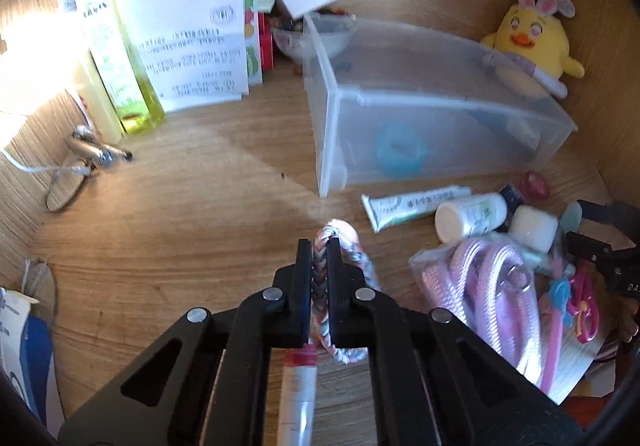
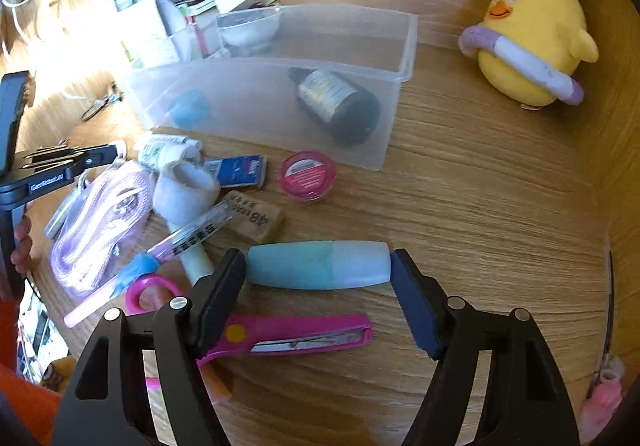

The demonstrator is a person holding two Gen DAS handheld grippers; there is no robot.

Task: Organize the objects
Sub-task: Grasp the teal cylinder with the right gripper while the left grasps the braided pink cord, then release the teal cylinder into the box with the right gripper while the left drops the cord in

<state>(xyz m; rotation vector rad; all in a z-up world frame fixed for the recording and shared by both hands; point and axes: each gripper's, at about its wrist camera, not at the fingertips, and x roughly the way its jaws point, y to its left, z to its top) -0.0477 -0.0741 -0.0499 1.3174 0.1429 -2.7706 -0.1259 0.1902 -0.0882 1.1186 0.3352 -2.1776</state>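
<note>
Right now two hand-held tools work over a cluttered wooden surface [image 2: 480, 206]. The left tool [image 1: 319, 246] is pressed together, pinching a braided band [image 1: 320, 278] of pink, grey and white strands; the braid runs up between the pads and loops out past their tips and off to the right side of the tool. A red-capped tube [image 1: 298, 386] lies on the surface beneath the tool.

The right tool [image 2: 318, 266] stands spread, its two pads flanking the ends of a blue capsule-shaped case [image 2: 320, 265] that lies crosswise just ahead of it. Whether the pads touch the case yet cannot be told. Pink scissors [image 2: 296, 334] lie below the tool, between its arms.

Ahead of both tools sits a clear plastic bin [image 2: 384, 150], holding a dark bottle [image 2: 340, 106] and a blue ring [image 1: 400, 150]. A yellow chick plush [image 2: 536, 42] stands beyond the bin, off to the right.

To do this step well, the left tool should probably lift the braid straight up so the loose loop clears the tube, then carry it over the near wall of the bin before letting go. The right tool likely needs its pads centred on the rounded ends of the case, which could slip out sideways if squeezed off-axis.
</note>
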